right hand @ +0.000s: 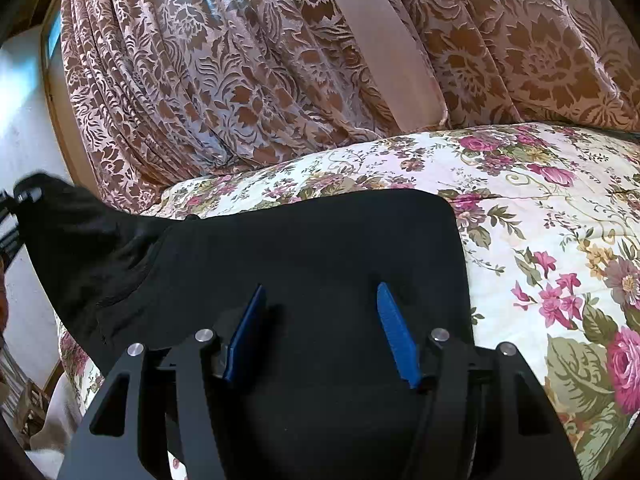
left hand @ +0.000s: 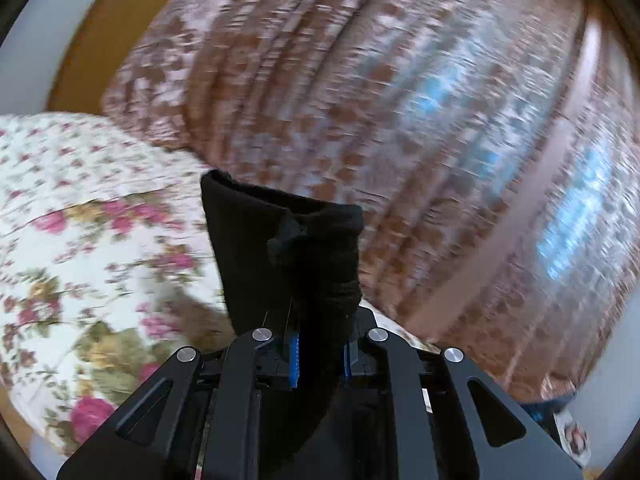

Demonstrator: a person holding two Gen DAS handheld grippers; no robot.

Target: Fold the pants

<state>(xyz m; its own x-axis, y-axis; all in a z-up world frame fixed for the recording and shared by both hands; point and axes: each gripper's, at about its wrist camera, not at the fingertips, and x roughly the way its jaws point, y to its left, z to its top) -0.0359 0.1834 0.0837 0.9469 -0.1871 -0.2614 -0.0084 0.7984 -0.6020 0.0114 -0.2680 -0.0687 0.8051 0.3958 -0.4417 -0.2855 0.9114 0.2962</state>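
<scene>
The black pants (right hand: 312, 248) lie on the floral bedspread (right hand: 540, 216) in the right wrist view, with one end lifted up at the left. My right gripper (right hand: 320, 296) is open just above the flat part of the pants, its blue pads spread apart. In the left wrist view my left gripper (left hand: 320, 356) is shut on a bunched end of the black pants (left hand: 292, 240) and holds it up above the bed. The left gripper also shows at the far left of the right wrist view (right hand: 18, 200), holding that lifted end.
A brown patterned curtain (right hand: 248, 72) hangs behind the bed, with a pale tie band (right hand: 380, 44) across it. A white wall (right hand: 20, 128) is at the left. The floral bedspread (left hand: 80, 240) fills the lower left of the left wrist view, which is motion-blurred.
</scene>
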